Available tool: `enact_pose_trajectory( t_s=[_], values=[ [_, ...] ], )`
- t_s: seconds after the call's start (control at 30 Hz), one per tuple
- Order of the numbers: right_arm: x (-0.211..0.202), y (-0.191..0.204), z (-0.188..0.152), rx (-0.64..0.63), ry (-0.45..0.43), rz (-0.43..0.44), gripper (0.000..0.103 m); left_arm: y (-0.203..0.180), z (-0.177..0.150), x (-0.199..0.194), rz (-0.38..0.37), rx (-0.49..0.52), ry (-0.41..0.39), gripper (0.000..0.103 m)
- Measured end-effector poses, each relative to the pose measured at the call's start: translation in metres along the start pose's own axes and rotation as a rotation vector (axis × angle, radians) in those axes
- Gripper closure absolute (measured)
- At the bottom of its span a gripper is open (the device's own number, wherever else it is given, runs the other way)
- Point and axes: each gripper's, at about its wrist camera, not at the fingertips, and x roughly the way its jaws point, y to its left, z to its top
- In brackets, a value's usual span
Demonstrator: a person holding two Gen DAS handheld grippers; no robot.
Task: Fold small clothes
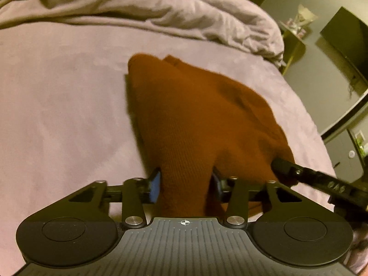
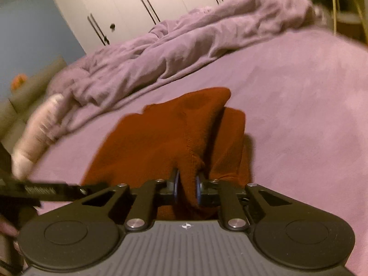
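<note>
A small rust-orange knit garment (image 1: 191,119) lies bunched on the mauve bed sheet (image 1: 57,115). My left gripper (image 1: 185,184) is shut on its near edge, cloth filling the gap between the blue pads. The right gripper's finger (image 1: 296,172) pokes in at the right and touches the same garment. In the right wrist view the garment (image 2: 161,138) hangs in folds, and my right gripper (image 2: 186,187) is shut on a narrow pinch of its edge. The left gripper's finger (image 2: 46,189) shows at the lower left.
A rumpled mauve duvet (image 1: 161,11) is heaped across the far side of the bed and also shows in the right wrist view (image 2: 184,41). White wardrobe doors (image 2: 149,4) stand behind. A dark TV (image 1: 347,39) and a shelf sit at the right. A gloved hand (image 2: 36,124) blurs at left.
</note>
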Motion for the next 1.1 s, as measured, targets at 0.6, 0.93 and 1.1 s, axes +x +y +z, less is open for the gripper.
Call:
enact_pose_trajectory(
  t_s=[0.6, 0.93, 1.1],
  values=[
    [0.013, -0.029, 0.030, 0.043, 0.044, 0.041, 0.021, 0.036, 0.025, 0.006, -0.100, -0.142, -0.038, 0.022],
    [0.072, -0.061, 0.030, 0.245, 0.122, 0.158, 0.064, 0.052, 0.014, 0.047, -0.203, -0.186, -0.083, 0.047],
    [0.066, -0.045, 0.027, 0.296, 0.098, 0.184, 0.071, 0.051, 0.012, 0.016, -0.240, -0.189, -0.145, 0.053]
  ],
)
